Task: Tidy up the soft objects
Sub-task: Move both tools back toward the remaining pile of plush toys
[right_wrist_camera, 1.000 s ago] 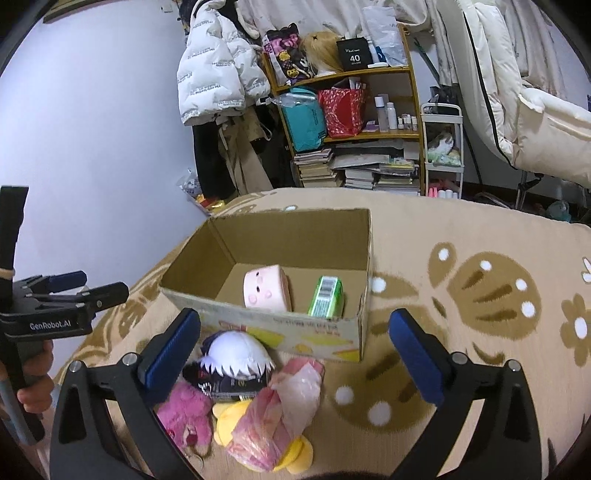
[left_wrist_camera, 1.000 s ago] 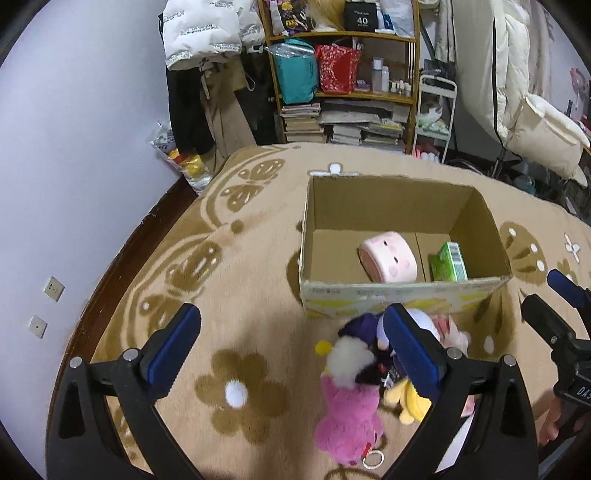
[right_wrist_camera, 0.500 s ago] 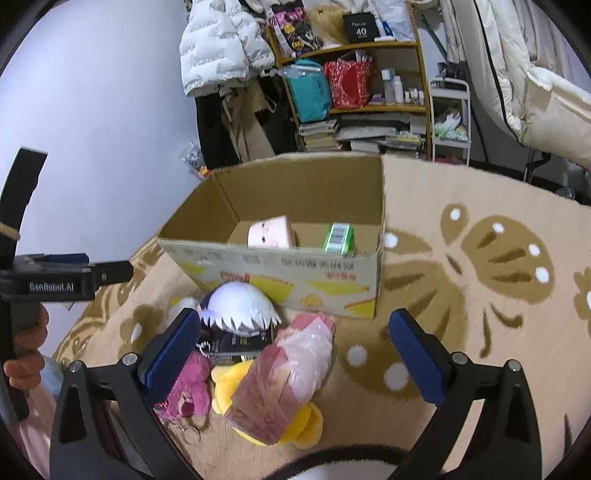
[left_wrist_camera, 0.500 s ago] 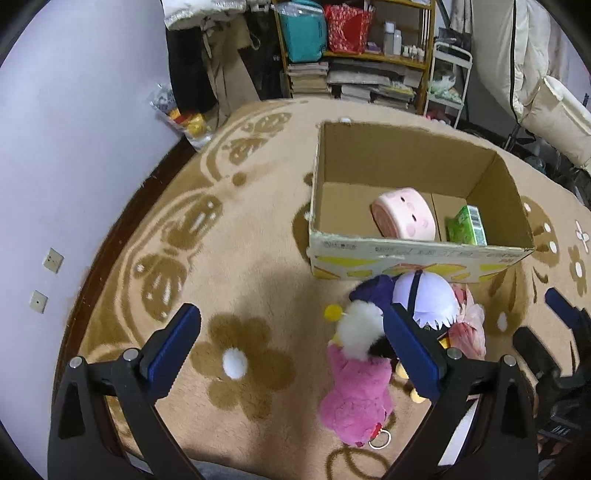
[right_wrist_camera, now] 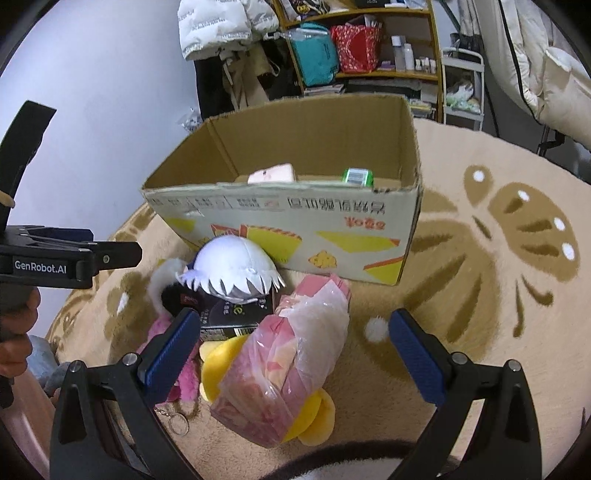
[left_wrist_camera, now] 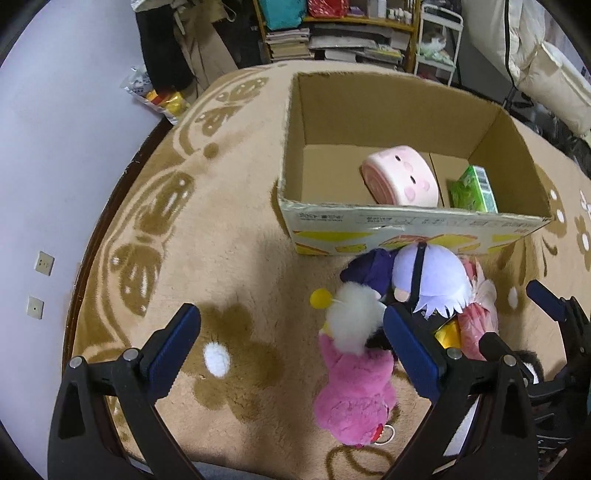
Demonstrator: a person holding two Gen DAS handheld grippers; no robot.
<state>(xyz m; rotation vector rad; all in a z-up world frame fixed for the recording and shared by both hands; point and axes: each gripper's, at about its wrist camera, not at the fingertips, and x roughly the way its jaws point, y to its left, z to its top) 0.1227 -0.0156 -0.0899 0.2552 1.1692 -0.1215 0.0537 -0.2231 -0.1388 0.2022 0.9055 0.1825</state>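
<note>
An open cardboard box [left_wrist_camera: 406,221] [right_wrist_camera: 288,225] stands on the carpet, holding a pink round plush [left_wrist_camera: 400,181] and a green carton [left_wrist_camera: 474,190]. In front of it lies a heap: a white-haired plush doll [right_wrist_camera: 234,266] [left_wrist_camera: 430,280], a pink furry plush [left_wrist_camera: 354,391] with a white pom-pom, a pink item wrapped in plastic [right_wrist_camera: 291,365], a yellow plush [right_wrist_camera: 221,354] and a black packet [right_wrist_camera: 236,314]. My left gripper [left_wrist_camera: 291,354] hangs open above the carpet just left of the heap. My right gripper [right_wrist_camera: 288,354] is open, straddling the wrapped pink item.
A beige carpet with brown flower patterns [left_wrist_camera: 184,221] covers the floor. Along the back stand a bookshelf with bags and books [right_wrist_camera: 354,48], hanging coats [right_wrist_camera: 221,26] and a white trolley [right_wrist_camera: 461,85]. A lilac wall [left_wrist_camera: 55,147] rises at the left.
Both grippers have tipped down and closed in on the heap; the box and toys appear larger. The right gripper now straddles the wrapped pink item. Nothing has been picked up.
</note>
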